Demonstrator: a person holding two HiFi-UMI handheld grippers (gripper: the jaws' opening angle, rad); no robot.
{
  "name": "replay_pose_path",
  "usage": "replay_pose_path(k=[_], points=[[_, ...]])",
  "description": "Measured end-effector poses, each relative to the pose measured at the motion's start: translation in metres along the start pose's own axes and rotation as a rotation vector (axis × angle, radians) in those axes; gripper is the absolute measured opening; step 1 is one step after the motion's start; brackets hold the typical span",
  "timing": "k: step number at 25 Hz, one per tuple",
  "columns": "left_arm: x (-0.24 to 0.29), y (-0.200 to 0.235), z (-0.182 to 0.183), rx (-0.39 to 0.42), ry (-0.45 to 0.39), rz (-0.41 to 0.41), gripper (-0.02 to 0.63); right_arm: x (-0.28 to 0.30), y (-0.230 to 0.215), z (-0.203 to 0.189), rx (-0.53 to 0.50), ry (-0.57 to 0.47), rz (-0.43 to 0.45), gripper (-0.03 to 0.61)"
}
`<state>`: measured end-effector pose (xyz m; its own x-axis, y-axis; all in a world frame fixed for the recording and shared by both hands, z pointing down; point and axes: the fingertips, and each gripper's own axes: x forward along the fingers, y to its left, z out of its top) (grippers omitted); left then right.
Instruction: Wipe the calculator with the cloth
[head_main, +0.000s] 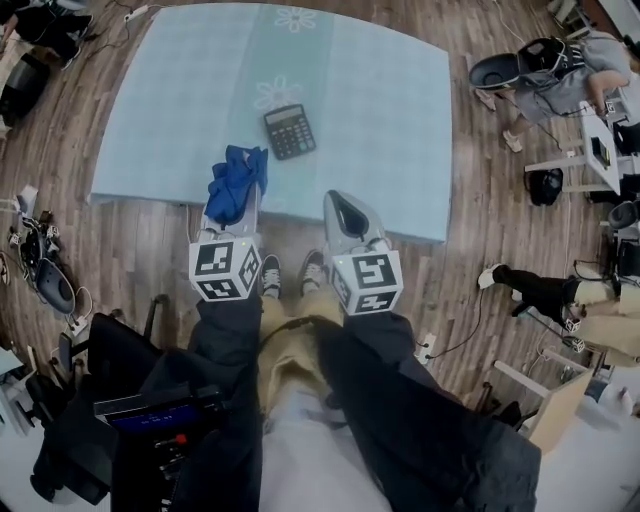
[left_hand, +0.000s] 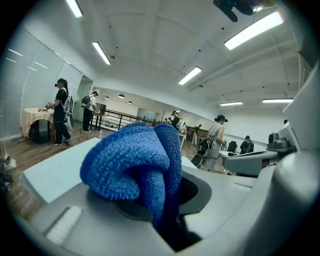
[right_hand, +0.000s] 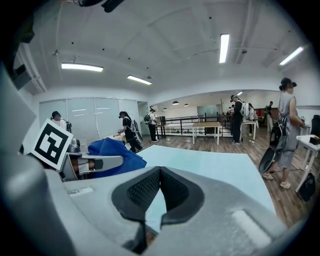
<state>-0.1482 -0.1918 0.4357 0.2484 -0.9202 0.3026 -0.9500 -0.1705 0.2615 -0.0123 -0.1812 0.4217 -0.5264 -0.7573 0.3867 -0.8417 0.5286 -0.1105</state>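
A dark calculator (head_main: 290, 131) lies on the pale blue table (head_main: 380, 120), a little left of its middle. My left gripper (head_main: 236, 200) is shut on a bunched blue cloth (head_main: 235, 183) near the table's front edge, short of the calculator. In the left gripper view the cloth (left_hand: 137, 165) fills the space between the jaws. My right gripper (head_main: 350, 212) hangs beside it at the front edge, shut with nothing held; its dark pads (right_hand: 159, 190) meet. The cloth (right_hand: 112, 155) shows at the left of the right gripper view.
Wooden floor surrounds the table. Bags and cables (head_main: 40, 270) lie at the left, a seated person (head_main: 560, 75) and white desks at the right. My shoes (head_main: 295, 272) stand just under the table's front edge. Other people stand across the room (left_hand: 62, 110).
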Motion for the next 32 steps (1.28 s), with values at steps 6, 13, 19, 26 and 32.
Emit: replay_pose_path(k=[6, 13, 19, 26, 32], points=[[0.020, 0.009, -0.007, 0.007, 0.017, 0.056, 0.069, 0.031, -0.010, -0.004, -0.011, 0.047, 0.037, 0.000], [0.037, 0.012, -0.016, 0.034, 0.046, 0.077, 0.069, 0.052, -0.017, -0.017, 0.016, 0.113, 0.035, 0.000], [0.072, 0.025, -0.033, 0.046, 0.098, 0.109, 0.069, 0.080, -0.034, -0.032, 0.047, 0.166, 0.038, 0.000], [0.118, 0.051, -0.052, 0.090, 0.162, 0.130, 0.069, 0.126, -0.052, -0.050, 0.071, 0.217, 0.047, 0.000], [0.150, 0.061, -0.056, 0.193, 0.171, 0.124, 0.069, 0.156, -0.070, -0.056, 0.095, 0.231, 0.020, 0.000]])
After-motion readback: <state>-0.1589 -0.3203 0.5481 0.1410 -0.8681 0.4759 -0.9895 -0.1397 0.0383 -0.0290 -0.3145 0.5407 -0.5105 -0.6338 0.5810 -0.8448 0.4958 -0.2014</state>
